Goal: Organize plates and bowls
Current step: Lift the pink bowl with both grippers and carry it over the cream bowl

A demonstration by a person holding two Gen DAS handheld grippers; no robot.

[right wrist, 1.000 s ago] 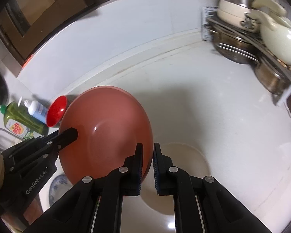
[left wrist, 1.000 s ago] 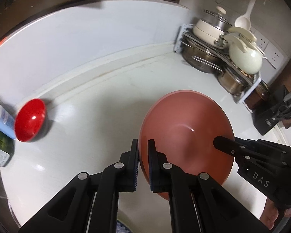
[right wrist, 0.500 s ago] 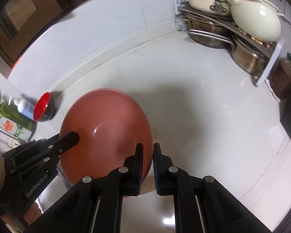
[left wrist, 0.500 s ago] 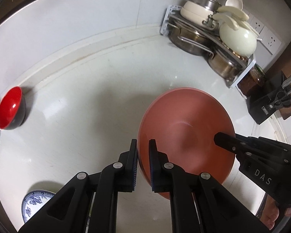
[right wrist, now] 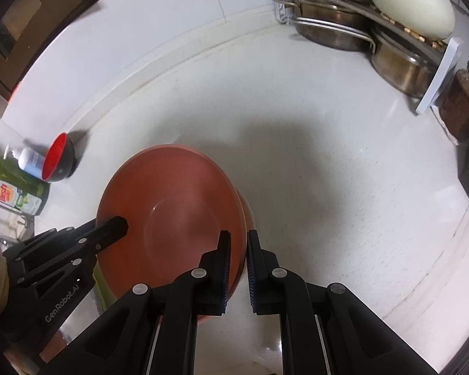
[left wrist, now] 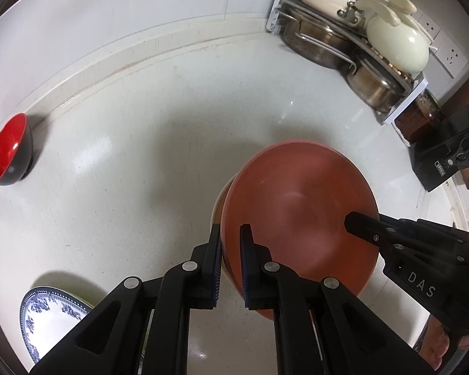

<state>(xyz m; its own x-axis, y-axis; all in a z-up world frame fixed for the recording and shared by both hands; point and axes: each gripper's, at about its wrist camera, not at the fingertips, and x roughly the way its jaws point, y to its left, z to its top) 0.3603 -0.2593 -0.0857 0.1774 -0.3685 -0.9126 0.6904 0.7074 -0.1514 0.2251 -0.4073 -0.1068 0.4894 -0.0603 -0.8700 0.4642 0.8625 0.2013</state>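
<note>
Our left gripper [left wrist: 229, 261] pinches the near left rim of the terracotta plate [left wrist: 300, 215], one finger outside the rim and the other inside. Our right gripper [right wrist: 237, 262] pinches the opposite rim in the same manner, its fingers closed down on the plate's edge. Between the two, the plate is tilted, and directly under it shows the edge of a second dish [left wrist: 219, 200] of similar colour, lying on the white desk [left wrist: 147, 143]; we cannot tell whether the two touch.

Farther out on the left, a red-and-black bowl [left wrist: 7, 151] sits near the desk's back edge, and in the right wrist view a pump bottle [right wrist: 28, 159] and a green detergent bottle [right wrist: 15, 193] stand just beside it. A blue-patterned plate [left wrist: 51, 315] lies at the near left. At the far right corner a rack [left wrist: 353, 53] holds steel pots and a cream-coloured pot [left wrist: 397, 42].
</note>
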